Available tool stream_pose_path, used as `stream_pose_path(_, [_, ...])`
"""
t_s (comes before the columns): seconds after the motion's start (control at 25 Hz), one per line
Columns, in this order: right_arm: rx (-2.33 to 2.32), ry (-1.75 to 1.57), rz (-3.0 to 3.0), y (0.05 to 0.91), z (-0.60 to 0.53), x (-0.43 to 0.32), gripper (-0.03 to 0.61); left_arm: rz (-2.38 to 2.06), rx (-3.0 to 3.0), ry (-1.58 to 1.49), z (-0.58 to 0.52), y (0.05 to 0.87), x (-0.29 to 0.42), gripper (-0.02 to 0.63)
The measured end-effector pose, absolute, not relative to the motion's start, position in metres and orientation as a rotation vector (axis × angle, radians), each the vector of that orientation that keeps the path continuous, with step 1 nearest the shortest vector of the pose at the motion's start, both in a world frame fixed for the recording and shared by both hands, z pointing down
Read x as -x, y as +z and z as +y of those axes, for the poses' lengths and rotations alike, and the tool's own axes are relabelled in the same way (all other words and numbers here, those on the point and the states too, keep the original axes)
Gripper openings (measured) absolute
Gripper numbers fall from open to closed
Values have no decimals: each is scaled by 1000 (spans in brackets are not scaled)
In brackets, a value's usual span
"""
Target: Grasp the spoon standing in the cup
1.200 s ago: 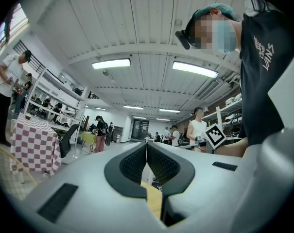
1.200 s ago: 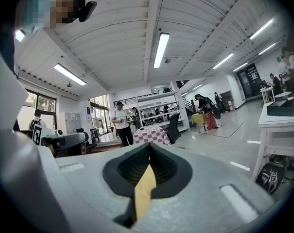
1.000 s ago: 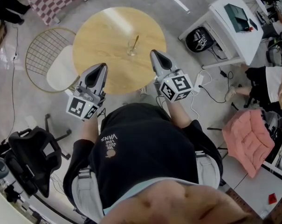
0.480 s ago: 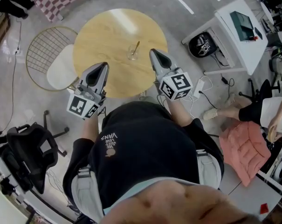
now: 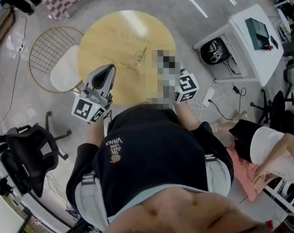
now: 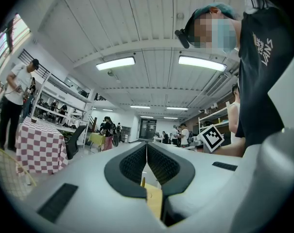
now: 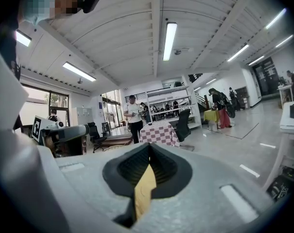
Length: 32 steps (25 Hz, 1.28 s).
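A clear cup (image 5: pixel 137 58) stands near the middle of the round wooden table (image 5: pixel 112 38), with a gold spoon (image 5: pixel 142 52) leaning in it. Both grippers hover over the table's near edge, short of the cup. My left gripper (image 5: pixel 108 68) is to the cup's lower left, jaws shut and empty. In the left gripper view (image 6: pixel 147 145) the pads meet, and a thin gold sliver of the spoon (image 6: pixel 143 181) shows below them. My right gripper's marker cube (image 5: pixel 186 86) shows; a mosaic patch hides its jaws. The right gripper view (image 7: pixel 149 145) shows them shut and empty.
A wire chair with a white seat (image 5: pixel 64 74) stands left of the table. A black office chair (image 5: pixel 27 149) is at the lower left. A white desk (image 5: pixel 249 38) with a helmet (image 5: pixel 214 51) beneath it stands to the right. A person (image 5: pixel 263 152) crouches at the right.
Both grippers stay shut and keep nearly the same place at the table's near edge. A person at the right has moved down along the floor.
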State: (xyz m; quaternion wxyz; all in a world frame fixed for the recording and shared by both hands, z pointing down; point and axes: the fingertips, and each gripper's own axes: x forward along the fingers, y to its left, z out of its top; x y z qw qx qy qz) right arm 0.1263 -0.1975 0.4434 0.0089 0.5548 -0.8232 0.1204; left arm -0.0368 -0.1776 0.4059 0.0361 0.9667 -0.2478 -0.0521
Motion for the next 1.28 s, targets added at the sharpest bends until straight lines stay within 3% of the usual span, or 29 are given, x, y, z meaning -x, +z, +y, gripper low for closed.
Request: stream_pose_path(1.28, [-1504, 497, -2568, 517, -231, -122, -2, -903, -2940, -102, -188, 410, 20, -3])
